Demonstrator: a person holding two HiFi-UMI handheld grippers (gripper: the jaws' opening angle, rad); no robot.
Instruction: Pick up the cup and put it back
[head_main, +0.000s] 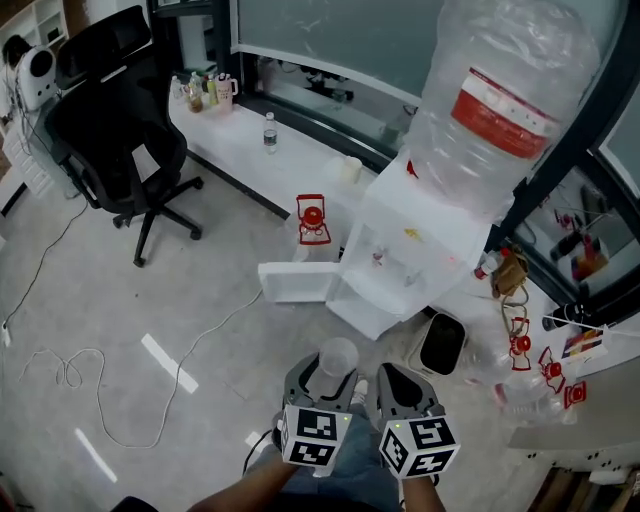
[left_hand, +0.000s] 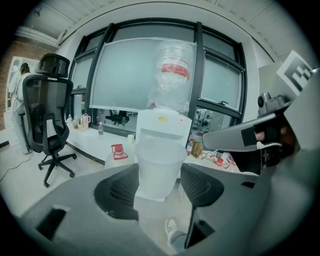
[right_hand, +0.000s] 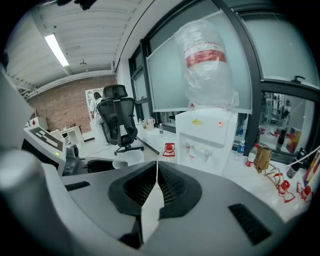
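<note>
A translucent white plastic cup (head_main: 337, 358) stands upright between the jaws of my left gripper (head_main: 320, 385), held off the floor in front of the water dispenser (head_main: 405, 250). In the left gripper view the cup (left_hand: 159, 167) fills the gap, and both dark pads press on its sides. My right gripper (head_main: 405, 392) hangs beside it on the right, its jaws shut with nothing between them. In the right gripper view the pads (right_hand: 170, 184) meet along a thin line, and the cup (right_hand: 125, 161) shows at the left.
A big water bottle (head_main: 500, 90) tops the dispenser. A black office chair (head_main: 120, 130) stands at the left by a long white counter (head_main: 290, 165) with bottles on it. A black bin (head_main: 441, 345) sits by the dispenser's foot. Cables (head_main: 70, 370) lie on the floor.
</note>
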